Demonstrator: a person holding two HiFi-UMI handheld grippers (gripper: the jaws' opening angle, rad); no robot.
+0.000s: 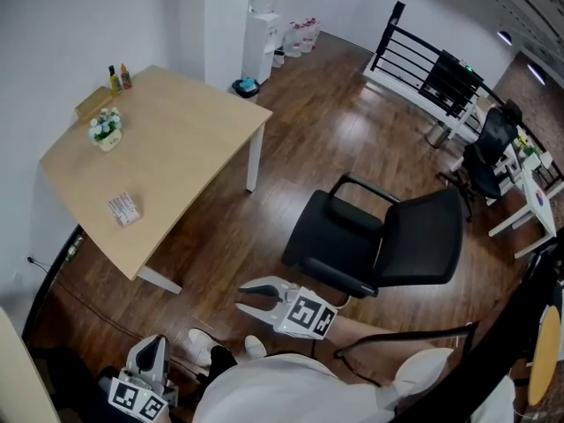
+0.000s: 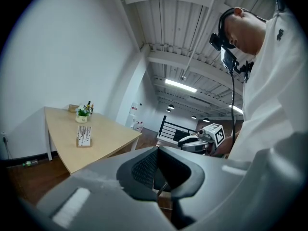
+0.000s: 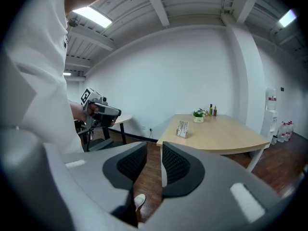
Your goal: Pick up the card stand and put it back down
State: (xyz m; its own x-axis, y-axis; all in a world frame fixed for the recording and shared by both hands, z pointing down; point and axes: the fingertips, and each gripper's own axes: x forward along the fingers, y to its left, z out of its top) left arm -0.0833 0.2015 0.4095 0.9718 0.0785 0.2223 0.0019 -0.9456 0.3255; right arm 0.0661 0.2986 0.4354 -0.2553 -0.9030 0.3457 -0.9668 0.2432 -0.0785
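Observation:
The card stand (image 1: 124, 208) is a small white rack of cards standing near the front edge of the light wooden table (image 1: 176, 148). It also shows in the left gripper view (image 2: 84, 135) and the right gripper view (image 3: 182, 129). Both grippers hang low by the person's body, well away from the table. My right gripper (image 1: 248, 296) points toward the table with a clear gap between its pads (image 3: 154, 150) and nothing in it. My left gripper (image 1: 152, 346) is at the bottom left, its tips (image 2: 157, 148) meeting with nothing held.
A flower pot (image 1: 106, 129), small bottles (image 1: 119, 77) and a box (image 1: 92, 104) stand at the table's far end. A black office chair (image 1: 370, 236) is just right of me on the wooden floor. A water dispenser (image 1: 263, 33) and a black railing (image 1: 423, 60) are farther back.

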